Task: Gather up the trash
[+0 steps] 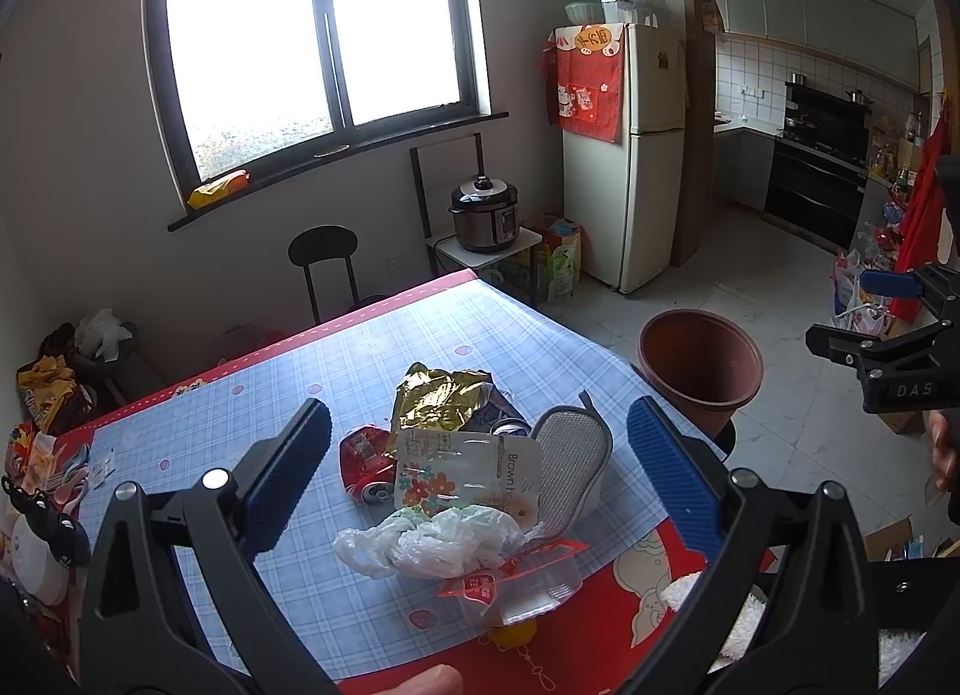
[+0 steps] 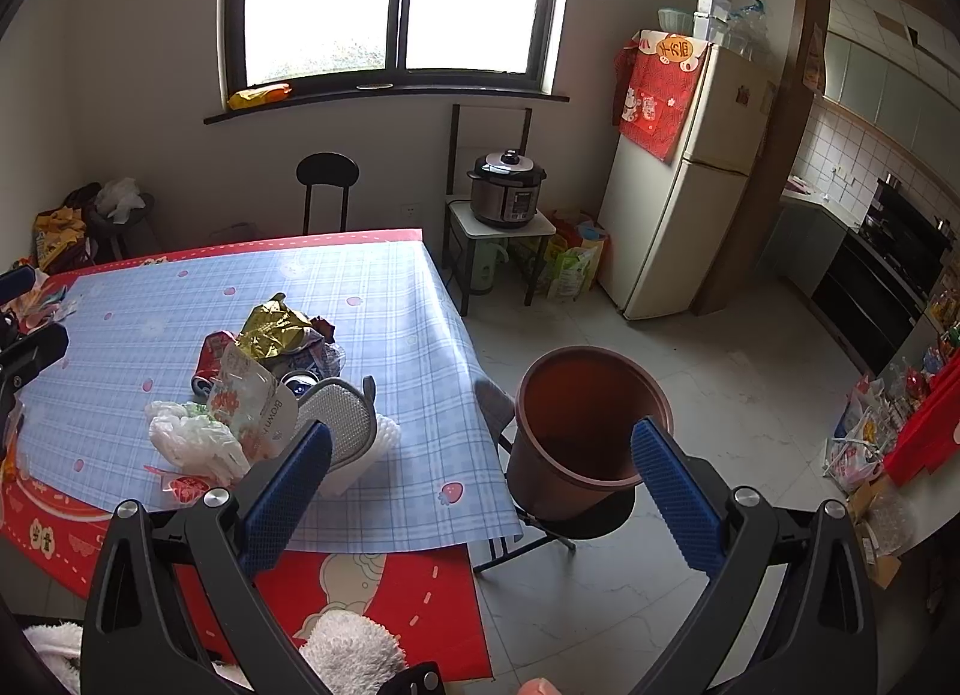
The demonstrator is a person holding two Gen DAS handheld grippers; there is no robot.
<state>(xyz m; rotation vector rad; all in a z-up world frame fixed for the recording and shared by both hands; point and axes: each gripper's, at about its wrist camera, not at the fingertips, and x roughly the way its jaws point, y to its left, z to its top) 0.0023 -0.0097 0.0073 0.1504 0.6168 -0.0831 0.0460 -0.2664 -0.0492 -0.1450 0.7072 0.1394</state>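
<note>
A pile of trash lies on the blue checked tablecloth: a gold foil wrapper, a crushed red can, a flowered clear package, a crumpled white plastic bag, a grey mesh pad and a red-edged clear wrapper. My left gripper is open above the pile, holding nothing. My right gripper is open and empty, off the table's right edge, near the brown bucket. The pile also shows in the right wrist view.
The brown bucket stands on a black stool beside the table. A black chair, a pressure cooker on a small stand, a fridge and floor bags surround the table. Clutter lies at the table's left edge.
</note>
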